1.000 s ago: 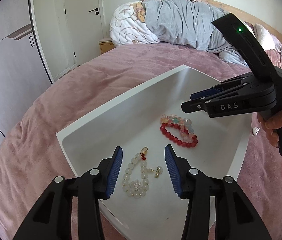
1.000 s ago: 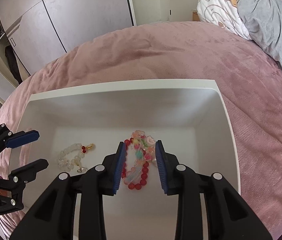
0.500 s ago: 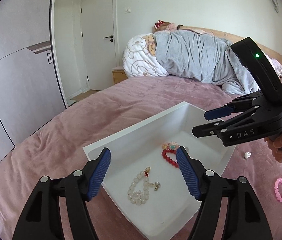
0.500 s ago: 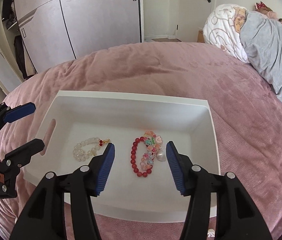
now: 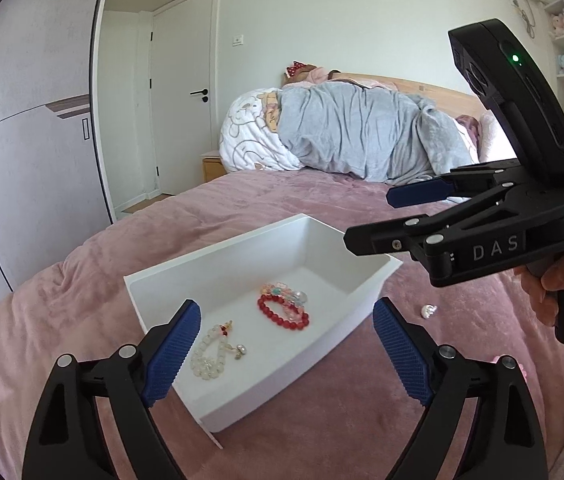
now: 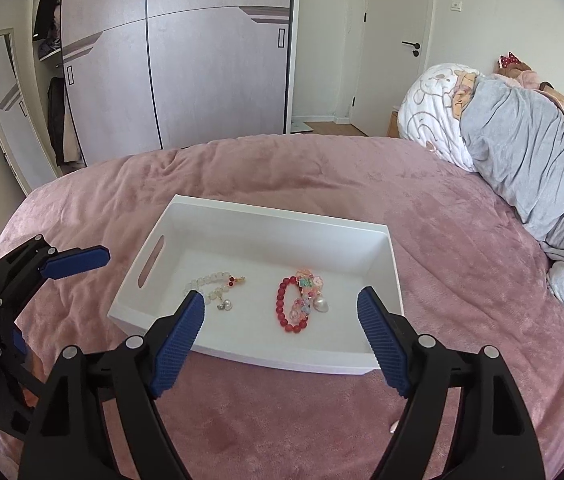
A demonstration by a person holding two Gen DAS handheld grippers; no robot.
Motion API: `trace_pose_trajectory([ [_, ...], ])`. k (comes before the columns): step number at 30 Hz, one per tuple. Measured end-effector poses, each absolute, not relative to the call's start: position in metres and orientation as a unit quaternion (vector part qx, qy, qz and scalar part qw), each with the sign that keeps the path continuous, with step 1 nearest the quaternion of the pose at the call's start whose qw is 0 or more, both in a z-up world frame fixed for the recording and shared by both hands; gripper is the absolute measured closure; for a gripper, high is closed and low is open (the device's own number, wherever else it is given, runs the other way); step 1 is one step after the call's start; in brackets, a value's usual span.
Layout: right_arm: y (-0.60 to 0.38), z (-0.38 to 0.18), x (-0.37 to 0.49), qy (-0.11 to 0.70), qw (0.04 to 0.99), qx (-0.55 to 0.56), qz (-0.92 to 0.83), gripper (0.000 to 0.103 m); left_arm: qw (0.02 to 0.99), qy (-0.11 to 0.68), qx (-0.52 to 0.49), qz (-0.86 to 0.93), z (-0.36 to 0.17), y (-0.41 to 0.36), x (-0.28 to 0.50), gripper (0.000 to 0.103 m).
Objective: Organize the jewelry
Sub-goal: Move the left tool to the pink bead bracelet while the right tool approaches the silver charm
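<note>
The white tray point(image 6: 392, 258) sits on the pink bedspread point(image 6: 322, 184), well in from the bed's edges, and the jewelry lies on its floor: a white bead bracelet point(image 6: 208, 286) near the end wall with the handle slot, a small pearl earring point(image 6: 224, 306) just beside it, and nearer the middle a red bead bracelet point(image 6: 288, 308) touching a pastel charm bracelet point(image 6: 308, 290). The right gripper point(image 6: 280, 334) hangs above the tray's near long wall, its blue pads spread wide, holding and touching nothing. The left gripper point(image 5: 286, 354) is likewise wide open and empty, poised over the tray's near corner. A small white trinket point(image 5: 428, 311) lies on the bedspread outside the tray, off its far end. Bare bedspread surrounds the tray on every side; the grey blanket point(image 6: 538, 168) is heaped well apart, toward the headboard.
</note>
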State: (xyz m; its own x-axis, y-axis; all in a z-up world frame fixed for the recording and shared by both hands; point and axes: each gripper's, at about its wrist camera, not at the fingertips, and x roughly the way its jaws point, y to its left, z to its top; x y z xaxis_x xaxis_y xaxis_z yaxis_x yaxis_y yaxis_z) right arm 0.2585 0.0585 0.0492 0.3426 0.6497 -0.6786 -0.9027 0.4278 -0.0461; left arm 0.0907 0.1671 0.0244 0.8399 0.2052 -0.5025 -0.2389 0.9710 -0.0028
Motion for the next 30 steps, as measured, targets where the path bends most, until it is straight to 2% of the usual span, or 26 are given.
trace_pose_trajectory([
  [3,0.034,0.051,0.26,0.29,0.801,-0.209,0.479,0.021,0.96,0.263,-0.034,0.093,0.023,0.147,0.089,0.012],
  [15,-0.062,0.028,0.305,0.321,0.831,-0.165,0.422,0.021,0.961,0.274,-0.019,0.026,0.007,0.077,0.116,0.008],
  [22,-0.095,0.004,0.324,0.343,0.834,-0.152,0.404,0.021,0.956,0.293,-0.03,-0.01,-0.009,0.05,0.138,0.007],
  [30,-0.112,-0.032,0.343,0.372,0.831,-0.135,0.391,0.021,0.946,0.319,0.001,-0.052,-0.036,0.011,0.158,0.007],
])
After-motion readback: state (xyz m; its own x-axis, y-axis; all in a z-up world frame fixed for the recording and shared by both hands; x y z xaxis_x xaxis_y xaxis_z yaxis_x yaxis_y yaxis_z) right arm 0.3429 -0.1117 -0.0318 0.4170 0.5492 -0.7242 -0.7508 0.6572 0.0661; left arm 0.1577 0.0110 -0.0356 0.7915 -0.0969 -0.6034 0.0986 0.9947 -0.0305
